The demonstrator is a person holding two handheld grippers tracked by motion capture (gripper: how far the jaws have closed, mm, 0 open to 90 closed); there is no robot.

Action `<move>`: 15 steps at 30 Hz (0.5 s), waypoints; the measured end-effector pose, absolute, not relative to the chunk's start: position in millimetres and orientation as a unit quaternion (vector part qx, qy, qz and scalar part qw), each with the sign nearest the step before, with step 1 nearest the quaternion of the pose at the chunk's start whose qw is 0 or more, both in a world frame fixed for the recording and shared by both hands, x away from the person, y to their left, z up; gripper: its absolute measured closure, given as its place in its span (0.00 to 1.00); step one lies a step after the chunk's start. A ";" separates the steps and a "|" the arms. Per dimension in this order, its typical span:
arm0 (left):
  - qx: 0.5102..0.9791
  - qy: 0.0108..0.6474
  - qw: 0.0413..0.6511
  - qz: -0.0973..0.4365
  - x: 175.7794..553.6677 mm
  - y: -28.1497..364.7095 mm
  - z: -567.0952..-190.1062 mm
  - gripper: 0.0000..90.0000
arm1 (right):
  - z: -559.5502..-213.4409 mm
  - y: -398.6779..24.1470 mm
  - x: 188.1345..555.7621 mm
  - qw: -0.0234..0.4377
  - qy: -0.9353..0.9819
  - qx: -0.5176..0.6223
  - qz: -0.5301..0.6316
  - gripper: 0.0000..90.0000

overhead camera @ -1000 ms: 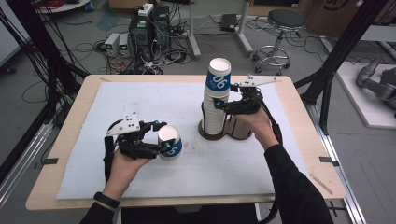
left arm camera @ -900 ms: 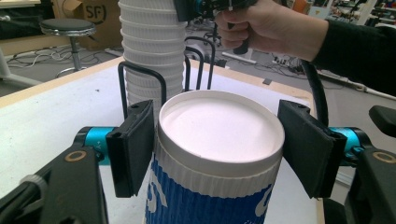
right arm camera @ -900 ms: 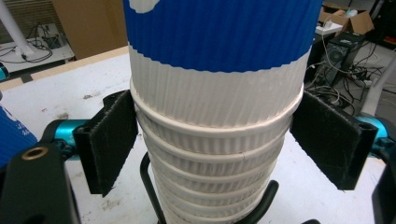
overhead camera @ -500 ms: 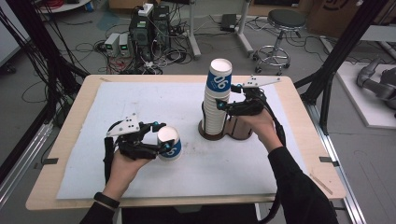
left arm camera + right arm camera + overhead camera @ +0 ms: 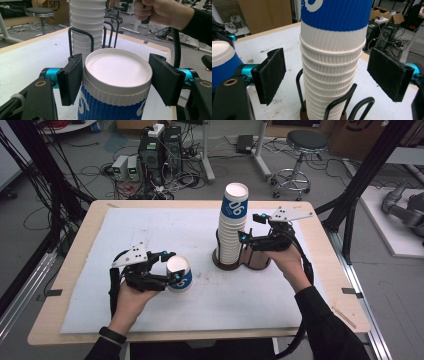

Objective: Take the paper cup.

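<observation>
A tall stack of blue-and-white paper cups [image 5: 233,227] stands upside down in a black wire holder on a round wooden base [image 5: 260,263] at the table's middle right. My right gripper [image 5: 248,228] is open just right of the stack. Its pads [image 5: 270,75] flank the stack [image 5: 332,62] with a gap on both sides. My left gripper [image 5: 171,266] is shut on a single cup [image 5: 181,274] at the front left, with the cup's white flat end up. In the left gripper view both pads [image 5: 71,78] sit against the cup [image 5: 117,75], and the stack [image 5: 87,22] rises behind it.
A white mat [image 5: 150,230] covers the wooden table [image 5: 75,320]. On the floor behind are computer boxes with cables [image 5: 155,155] and a stool [image 5: 305,142]. Black frame posts [image 5: 365,175] stand at the table's sides.
My right gripper has shifted a little to the right beside the stack. The left gripper and its cup have stayed where they were.
</observation>
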State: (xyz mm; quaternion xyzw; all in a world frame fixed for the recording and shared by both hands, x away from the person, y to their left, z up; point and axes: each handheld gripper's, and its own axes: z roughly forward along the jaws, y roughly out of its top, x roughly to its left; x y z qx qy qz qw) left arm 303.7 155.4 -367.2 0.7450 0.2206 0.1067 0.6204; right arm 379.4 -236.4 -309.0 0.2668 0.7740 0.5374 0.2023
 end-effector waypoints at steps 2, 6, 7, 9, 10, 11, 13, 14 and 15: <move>0.745 0.221 0.620 0.108 303.5 155.2 -367.3 0.33 | -310.8 -240.5 374.4 0.202 0.771 0.267 0.542 0.17; 0.746 0.220 0.619 0.108 303.7 155.2 -367.0 0.33 | -314.4 -246.8 365.9 0.199 0.765 0.269 0.551 0.17; 0.746 0.220 0.619 0.108 303.6 155.2 -367.0 0.33 | -315.5 -248.3 363.6 0.200 0.763 0.269 0.554 0.17; 0.746 0.219 0.619 0.108 303.6 154.9 -367.1 0.33 | -317.6 -251.1 358.2 0.199 0.760 0.268 0.558 0.17; 0.746 0.219 0.619 0.107 303.7 154.9 -367.3 0.33 | -319.1 -252.8 355.0 0.200 0.758 0.269 0.560 0.17; 0.747 0.220 0.618 0.108 303.6 154.9 -367.4 0.33 | -320.2 -253.8 353.2 0.200 0.757 0.268 0.562 0.17; 0.746 0.220 0.619 0.106 303.6 155.4 -367.4 0.33 | -324.0 -256.1 347.6 0.200 0.754 0.269 0.566 0.17; 0.746 0.220 0.620 0.108 303.5 155.6 -367.3 0.33 | -325.7 -256.8 345.2 0.198 0.754 0.268 0.566 0.17; 0.745 0.220 0.620 0.108 303.4 155.9 -367.1 0.33 | -327.4 -257.6 343.4 0.197 0.754 0.267 0.567 0.17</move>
